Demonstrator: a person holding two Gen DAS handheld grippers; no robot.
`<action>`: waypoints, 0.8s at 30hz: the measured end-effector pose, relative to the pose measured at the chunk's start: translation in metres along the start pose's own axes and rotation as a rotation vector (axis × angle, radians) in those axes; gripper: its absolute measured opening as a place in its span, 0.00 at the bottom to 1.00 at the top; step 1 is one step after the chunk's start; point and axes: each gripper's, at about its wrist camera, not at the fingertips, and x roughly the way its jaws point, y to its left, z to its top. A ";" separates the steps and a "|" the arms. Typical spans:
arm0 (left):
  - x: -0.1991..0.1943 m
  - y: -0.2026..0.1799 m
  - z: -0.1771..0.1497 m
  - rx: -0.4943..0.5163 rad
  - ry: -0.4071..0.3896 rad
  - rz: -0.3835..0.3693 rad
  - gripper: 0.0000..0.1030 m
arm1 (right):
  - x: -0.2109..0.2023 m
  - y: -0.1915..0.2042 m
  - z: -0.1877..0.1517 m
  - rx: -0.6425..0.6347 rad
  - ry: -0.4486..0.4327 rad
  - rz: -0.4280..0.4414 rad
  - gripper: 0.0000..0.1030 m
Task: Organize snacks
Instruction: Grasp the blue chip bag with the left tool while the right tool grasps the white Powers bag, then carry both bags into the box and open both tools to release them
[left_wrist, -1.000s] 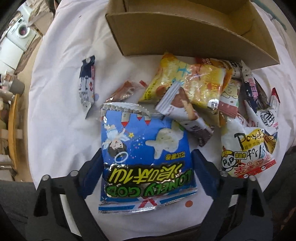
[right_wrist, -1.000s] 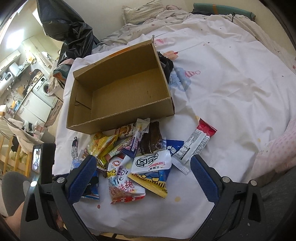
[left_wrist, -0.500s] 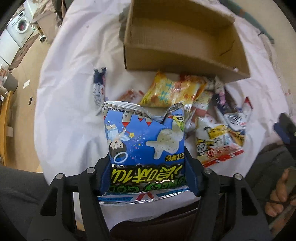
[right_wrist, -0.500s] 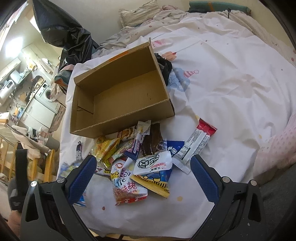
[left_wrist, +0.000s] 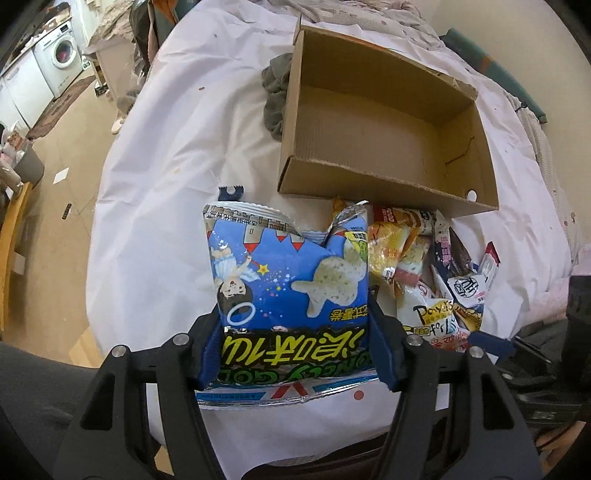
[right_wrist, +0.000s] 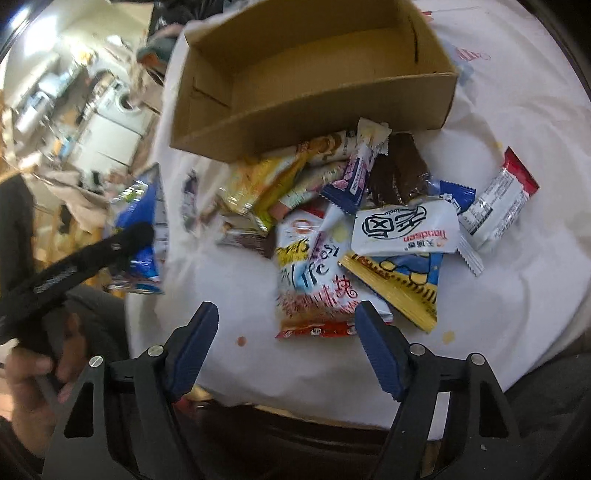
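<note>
My left gripper (left_wrist: 293, 350) is shut on a blue Lonely God chip bag (left_wrist: 288, 280) and holds it lifted above the white sheet, short of the empty cardboard box (left_wrist: 384, 129). The same bag (right_wrist: 142, 221) shows blurred at the left of the right wrist view, with the left gripper's dark body over it. My right gripper (right_wrist: 284, 332) is open and empty, low over the near edge of the snack pile (right_wrist: 351, 206). Its fingers flank the bottom of a white and red "Easy life" bag (right_wrist: 314, 280). The box (right_wrist: 314, 70) lies just behind the pile.
The pile holds a white Tiandsen packet (right_wrist: 406, 229), a yellow-blue bag (right_wrist: 406, 284), a brown wrapper (right_wrist: 399, 173) and a red-white bar (right_wrist: 498, 199). A grey cloth (left_wrist: 275, 92) lies left of the box. The bed edge drops to a floor with washing machines (left_wrist: 59, 55) at left.
My left gripper has closed on the blue bag and lifted it up and back. My right gripper has dropped low toward the pile and narrowed its opening.
</note>
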 end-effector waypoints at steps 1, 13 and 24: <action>0.001 0.001 0.000 -0.007 0.005 -0.011 0.60 | 0.005 0.002 0.001 -0.009 0.005 -0.018 0.76; -0.007 0.007 0.001 -0.045 -0.026 -0.043 0.60 | 0.056 0.020 0.017 -0.111 0.098 -0.157 0.62; -0.012 0.002 0.000 -0.025 -0.064 -0.007 0.60 | -0.016 0.018 0.006 -0.049 0.041 0.074 0.50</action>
